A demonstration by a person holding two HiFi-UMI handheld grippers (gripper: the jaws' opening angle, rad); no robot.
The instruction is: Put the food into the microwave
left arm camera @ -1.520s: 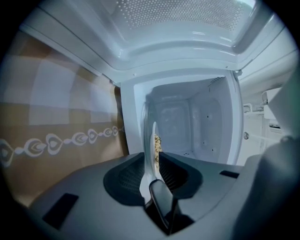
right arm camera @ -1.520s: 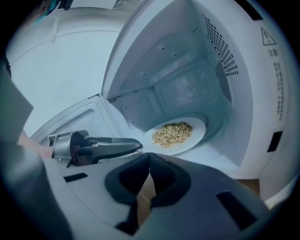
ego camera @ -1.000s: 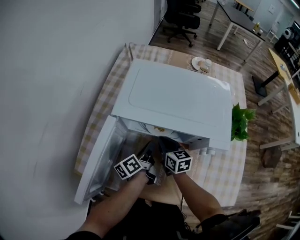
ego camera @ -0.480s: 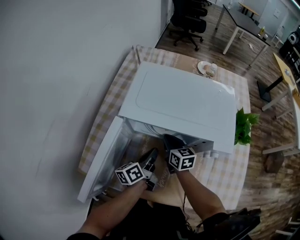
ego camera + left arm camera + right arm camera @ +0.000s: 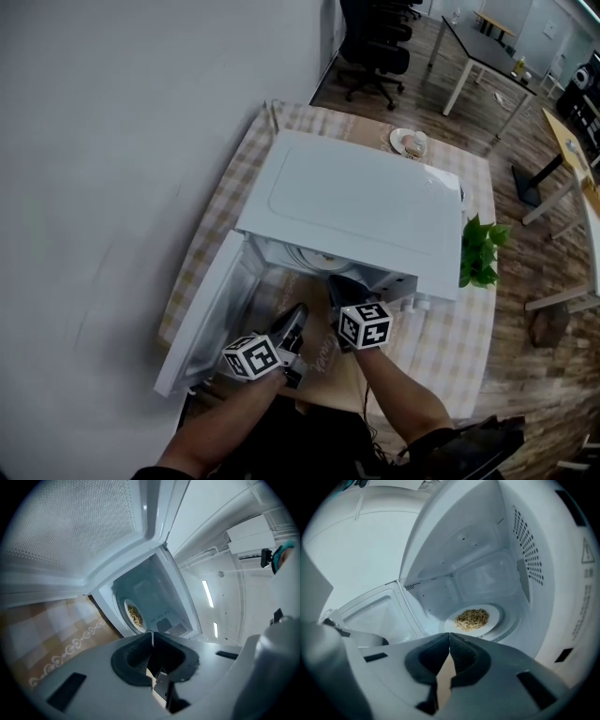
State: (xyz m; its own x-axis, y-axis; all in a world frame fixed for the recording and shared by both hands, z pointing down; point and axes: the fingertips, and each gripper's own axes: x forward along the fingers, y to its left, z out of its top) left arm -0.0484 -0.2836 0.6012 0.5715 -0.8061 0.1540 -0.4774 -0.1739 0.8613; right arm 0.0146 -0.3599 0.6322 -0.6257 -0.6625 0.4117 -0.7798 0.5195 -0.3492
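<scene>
**A:** What's different from a second ago?

**B:** Starting at the left, the microwave door (image 5: 202,319) hangs wide open, same as before. The left hand-held gripper (image 5: 296,319) has pulled back from the opening and now sits out over the near edge of the table (image 5: 441,347). Its jaws are pressed together with nothing between them. The right hand-held gripper (image 5: 337,283) has backed off too, though its tip is still at the mouth of the microwave (image 5: 361,202). Its jaws are likewise closed and empty.

**A:** So where's the food?

**B:** Inside. The right gripper view shows the plate (image 5: 496,617) lying flat on the turntable, with a heap of grainy brown-yellow food (image 5: 472,617) in its middle, apart from both tools.

**A:** Then the placing is done?

**B:** I'd judge so, since the food is in and has been let go. Only the door looks left to shut, if that's wanted.

**A:** Is anything else holding things?

**B:** A small dish (image 5: 408,141) behind the microwave has something pale on it, too small to name. Further right, a green plant (image 5: 480,248) stands just beside the microwave.
</scene>
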